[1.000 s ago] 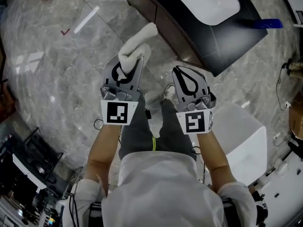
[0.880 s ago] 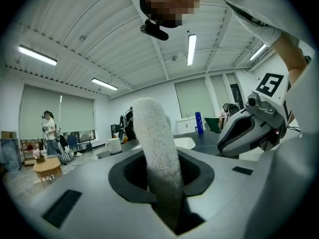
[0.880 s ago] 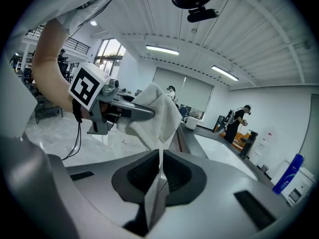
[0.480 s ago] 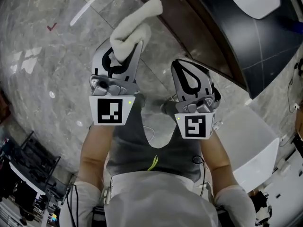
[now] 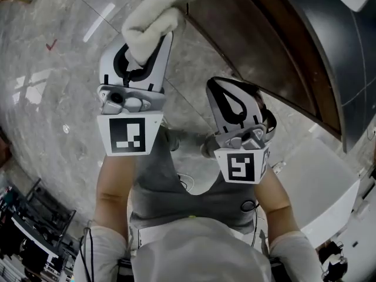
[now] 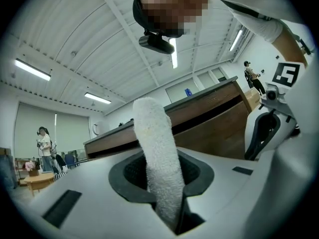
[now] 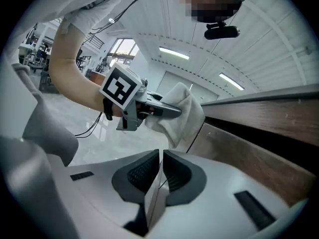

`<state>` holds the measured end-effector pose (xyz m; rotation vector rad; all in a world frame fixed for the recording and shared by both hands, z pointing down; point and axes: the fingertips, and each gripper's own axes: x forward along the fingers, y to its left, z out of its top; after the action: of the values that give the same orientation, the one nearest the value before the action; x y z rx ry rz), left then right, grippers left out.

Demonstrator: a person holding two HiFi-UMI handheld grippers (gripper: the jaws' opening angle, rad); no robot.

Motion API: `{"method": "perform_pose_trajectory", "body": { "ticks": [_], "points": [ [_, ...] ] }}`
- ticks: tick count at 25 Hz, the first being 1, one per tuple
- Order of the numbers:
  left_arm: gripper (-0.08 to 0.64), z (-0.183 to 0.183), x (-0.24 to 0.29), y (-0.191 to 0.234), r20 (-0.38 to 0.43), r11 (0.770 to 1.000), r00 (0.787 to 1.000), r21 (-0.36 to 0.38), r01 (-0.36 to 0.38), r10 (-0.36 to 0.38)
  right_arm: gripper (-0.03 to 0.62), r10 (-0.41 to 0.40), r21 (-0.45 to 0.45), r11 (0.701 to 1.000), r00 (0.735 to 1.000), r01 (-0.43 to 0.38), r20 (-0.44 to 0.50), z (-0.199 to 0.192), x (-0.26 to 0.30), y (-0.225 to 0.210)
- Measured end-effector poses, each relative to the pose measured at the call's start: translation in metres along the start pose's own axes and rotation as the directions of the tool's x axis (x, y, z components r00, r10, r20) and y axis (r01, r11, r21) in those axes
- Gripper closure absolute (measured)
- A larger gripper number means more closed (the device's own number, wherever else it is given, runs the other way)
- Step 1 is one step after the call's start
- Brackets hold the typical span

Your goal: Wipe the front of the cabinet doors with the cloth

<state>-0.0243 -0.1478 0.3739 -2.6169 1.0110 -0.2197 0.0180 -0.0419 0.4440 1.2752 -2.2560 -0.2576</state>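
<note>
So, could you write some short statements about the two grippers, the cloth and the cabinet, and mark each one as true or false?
1. The left gripper is shut on the white cloth. True.
2. The right gripper holds a second cloth. False: its jaws are together and nothing is between them.
3. The cloth lies on the floor. False: it sticks up out of the left gripper, above the grey marbled floor.
4. The cabinet front is brown with a wood grain. True.
</note>
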Motion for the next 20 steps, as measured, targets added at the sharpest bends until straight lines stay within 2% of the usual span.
{"method": "perform_pose_trajectory", "body": {
  "ticks": [6,11,14,16,20],
  "points": [
    [0.451,-0.023,0.033,0.002,0.034,0.998,0.999,0.062,-0.012,0.010,0.541,0.003,-0.040,0.999,0.999,-0.001,0.049,-0.027,0.016,0.017],
    [0.451,-0.041,0.052,0.020,0.095,0.995,0.991,0.033,-0.095,0.092,0.541,0.012,-0.076,0.997,0.997,-0.006,0.079,-0.057,0.030,0.029],
    [0.451,-0.046,0.071,0.007,0.148,0.994,0.987,0.077,-0.081,0.069,0.541,0.017,-0.111,0.994,0.996,-0.007,0.087,-0.082,0.041,0.043],
    [0.451,-0.049,0.080,-0.004,0.182,0.996,0.982,0.075,-0.057,0.043,0.541,0.024,-0.134,0.991,0.995,-0.011,0.093,-0.094,0.052,0.055],
    [0.451,-0.052,0.085,-0.022,0.212,0.994,0.977,0.105,-0.020,-0.003,0.541,0.020,-0.163,0.987,0.995,-0.003,0.103,-0.106,0.061,0.067]
  ]
}}
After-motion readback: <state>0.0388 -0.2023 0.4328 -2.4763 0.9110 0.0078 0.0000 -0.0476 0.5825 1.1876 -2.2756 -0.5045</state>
